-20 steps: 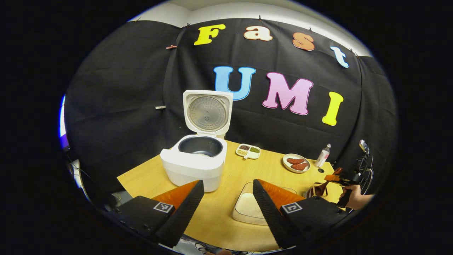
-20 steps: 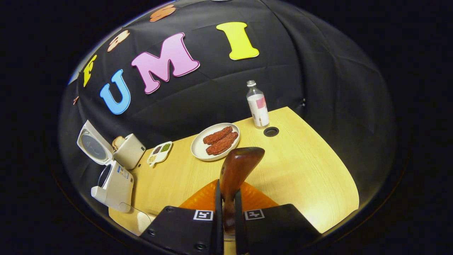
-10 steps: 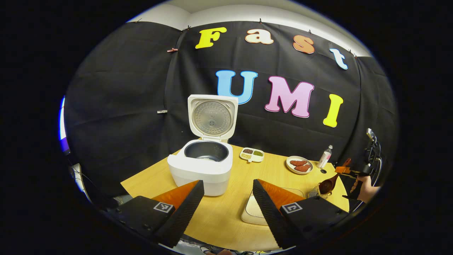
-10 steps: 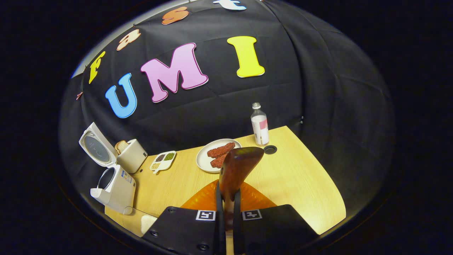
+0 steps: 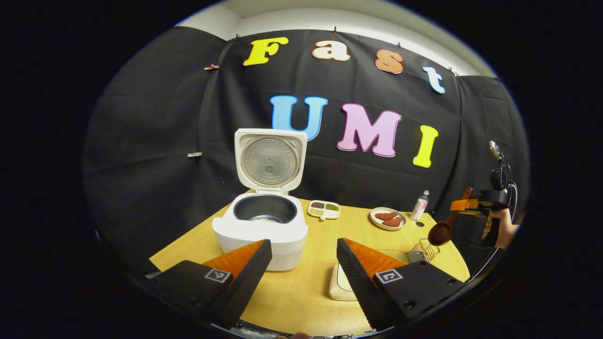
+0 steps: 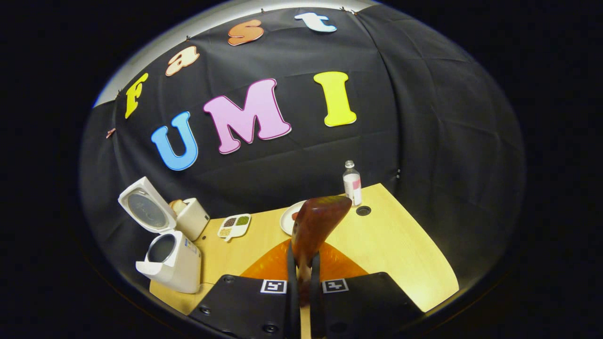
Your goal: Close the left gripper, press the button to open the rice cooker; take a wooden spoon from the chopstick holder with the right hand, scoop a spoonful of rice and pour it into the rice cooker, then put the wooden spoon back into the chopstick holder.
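Note:
The white rice cooker point(image 5: 260, 228) stands on the wooden table point(image 5: 301, 292) with its lid point(image 5: 269, 160) up and its dark pot showing. My left gripper point(image 5: 304, 254) is open above the table's front edge, holding nothing. Behind its right finger lies a clear container of rice point(image 5: 340, 282). The wire chopstick holder point(image 5: 424, 249) sits at the right. Above it a hand holds my right gripper point(image 5: 459, 207), shut on the wooden spoon point(image 5: 443, 230), whose bowl hangs down. In the right gripper view the spoon point(image 6: 315, 226) sticks up from my shut right gripper point(image 6: 304, 263), and the rice cooker point(image 6: 172, 256) is far left.
A divided dish of grains point(image 5: 324, 209), a plate of sausages point(image 5: 387, 218) and a small bottle point(image 5: 419, 205) stand along the back. A toaster with bread point(image 6: 193, 219) sits behind the cooker. A round cable hole point(image 6: 362, 210) lies by the bottle.
My right gripper has risen with the spoon, lifting its bowl from the chopstick holder to well above it. My left gripper stayed open and drifted slightly.

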`<state>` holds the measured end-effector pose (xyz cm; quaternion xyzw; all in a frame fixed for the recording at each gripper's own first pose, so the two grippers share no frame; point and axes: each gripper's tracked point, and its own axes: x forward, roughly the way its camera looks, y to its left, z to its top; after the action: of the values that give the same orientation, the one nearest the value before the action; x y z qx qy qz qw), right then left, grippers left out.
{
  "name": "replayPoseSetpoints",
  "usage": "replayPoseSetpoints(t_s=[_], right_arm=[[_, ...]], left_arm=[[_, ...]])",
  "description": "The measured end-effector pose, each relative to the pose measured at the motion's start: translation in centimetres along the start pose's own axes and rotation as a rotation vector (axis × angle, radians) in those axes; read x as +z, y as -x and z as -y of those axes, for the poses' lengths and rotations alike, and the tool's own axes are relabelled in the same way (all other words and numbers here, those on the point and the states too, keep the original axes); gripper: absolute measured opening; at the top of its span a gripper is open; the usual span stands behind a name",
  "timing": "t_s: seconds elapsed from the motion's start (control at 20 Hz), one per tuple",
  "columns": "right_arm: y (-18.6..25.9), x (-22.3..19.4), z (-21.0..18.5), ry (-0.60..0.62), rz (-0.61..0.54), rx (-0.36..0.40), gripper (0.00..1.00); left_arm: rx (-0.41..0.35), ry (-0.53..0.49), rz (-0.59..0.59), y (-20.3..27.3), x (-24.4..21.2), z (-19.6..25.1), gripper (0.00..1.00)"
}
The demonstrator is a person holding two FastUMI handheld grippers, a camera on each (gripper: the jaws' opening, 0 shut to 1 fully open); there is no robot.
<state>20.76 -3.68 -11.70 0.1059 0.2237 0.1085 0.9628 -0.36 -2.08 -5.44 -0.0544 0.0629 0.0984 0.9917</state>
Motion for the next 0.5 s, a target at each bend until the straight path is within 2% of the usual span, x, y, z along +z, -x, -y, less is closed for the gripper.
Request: replayPoseSetpoints(t_s=[0.2, 0.35, 0.5], right_arm=[[2.5, -0.7, -4.2, -0.044, 0.04, 0.006, 0.12], [3.2, -3.2, -7.0, -0.068, 0.013, 0.018, 0.12], [3.2, -5.7, -9.2, -0.094, -0.014, 0.029, 0.12]], left_arm=[[-0.048, -0.025, 0.034, -0.5, 1.3, -3.0, 0.95], [-0.064, -0.059, 0.03, -0.5, 1.3, -5.2, 0.95], [-0.078, -0.047, 0.013, -0.2, 0.7, -6.8, 0.95]])
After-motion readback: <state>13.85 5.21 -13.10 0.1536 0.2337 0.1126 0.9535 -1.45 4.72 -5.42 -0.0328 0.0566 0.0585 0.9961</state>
